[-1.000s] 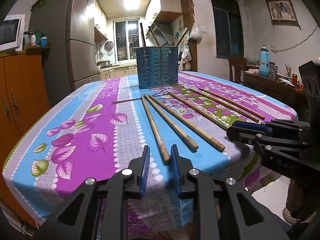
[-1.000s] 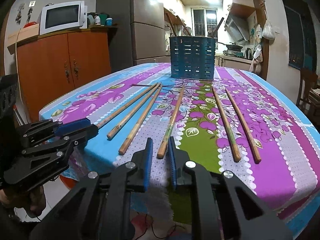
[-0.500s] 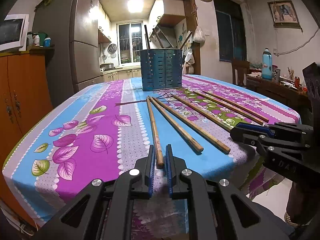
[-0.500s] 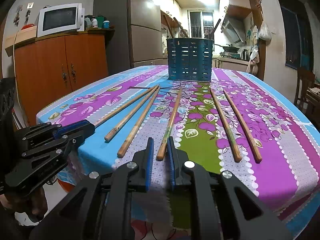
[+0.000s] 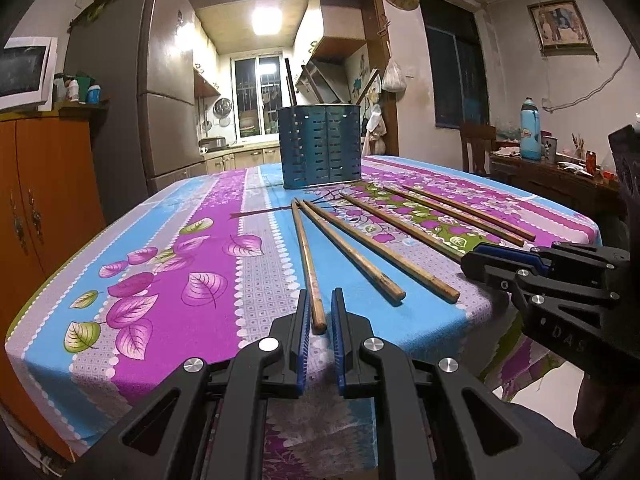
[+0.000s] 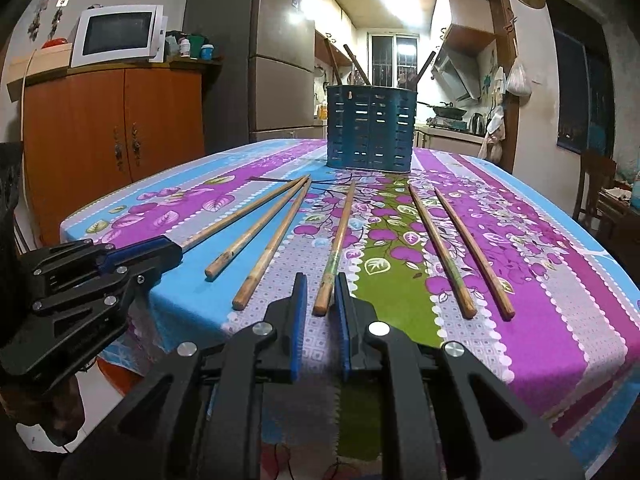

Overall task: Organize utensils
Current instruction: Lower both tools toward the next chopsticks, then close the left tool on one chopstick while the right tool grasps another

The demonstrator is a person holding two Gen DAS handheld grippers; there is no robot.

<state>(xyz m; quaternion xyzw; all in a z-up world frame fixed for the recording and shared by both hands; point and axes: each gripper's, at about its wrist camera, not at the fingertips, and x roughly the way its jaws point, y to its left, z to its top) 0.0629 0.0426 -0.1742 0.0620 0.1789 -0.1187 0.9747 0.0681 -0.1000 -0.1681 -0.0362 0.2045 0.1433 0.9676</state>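
At the table edge farthest from the blue holder (image 5: 320, 148): both grippers work side by side; six chopsticks lie on the tablecloth (image 5: 160, 280), fanned with their thin ends toward the holder.
Left gripper (image 5: 320, 300): jaws have just been closing; now clamped on the butt end of the left-hand chopstick (image 5: 304, 248), the outermost one on the holder's left.
Right gripper (image 6: 321, 284): clenched on the butt of the green-banded chopstick (image 6: 340, 232), which points straight at the holder's middle.
Loose chopsticks: two between the held pair (image 5: 352, 252), two more out to the holder's right (image 6: 452, 248).
Risk, grip: each stick is pinched only at its very end; the long free length probably sags or swivels on lifting, and may slip out.
Risk, neighbours: the left-hand chopstick's thin end lies touching or just beside the next one's, close to the holder; a careless lift could drag that one askew.
Risk, crowding: the two grippers sit near each other; crossing paths toward the holder invites a knock.
Risk, holder: sticks already lean inside it; a drooping tip may catch the rim or a slot and shove the holder.
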